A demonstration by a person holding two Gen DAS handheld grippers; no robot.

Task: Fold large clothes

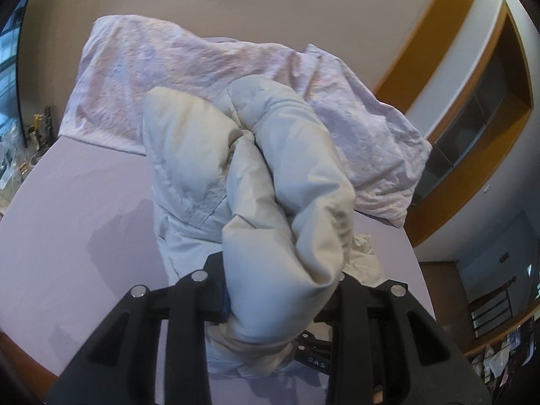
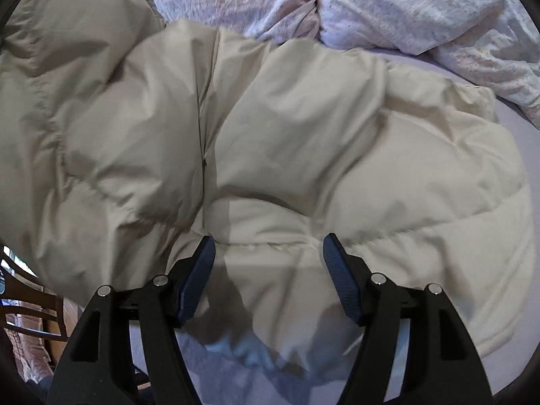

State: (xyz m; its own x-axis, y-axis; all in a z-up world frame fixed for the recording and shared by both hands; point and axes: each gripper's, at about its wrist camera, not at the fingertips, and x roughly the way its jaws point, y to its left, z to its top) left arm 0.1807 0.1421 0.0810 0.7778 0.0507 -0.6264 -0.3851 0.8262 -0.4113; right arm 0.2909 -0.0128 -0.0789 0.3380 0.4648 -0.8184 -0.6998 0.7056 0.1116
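A cream puffy down jacket (image 2: 287,141) lies spread on a lilac bed sheet (image 1: 74,209). In the left wrist view my left gripper (image 1: 280,297) is shut on a bunched fold of the jacket (image 1: 270,202) and holds it lifted above the bed; the fabric hides the fingertips. In the right wrist view my right gripper (image 2: 269,253) is open, its blue pads (image 2: 199,280) apart just above the jacket's near edge, holding nothing.
Crumpled pinkish-white bedding and pillows (image 1: 202,67) lie at the head of the bed, also in the right wrist view (image 2: 405,6). A wooden-framed wall recess (image 1: 479,101) is at the right. A wooden chair (image 2: 30,307) stands beside the bed.
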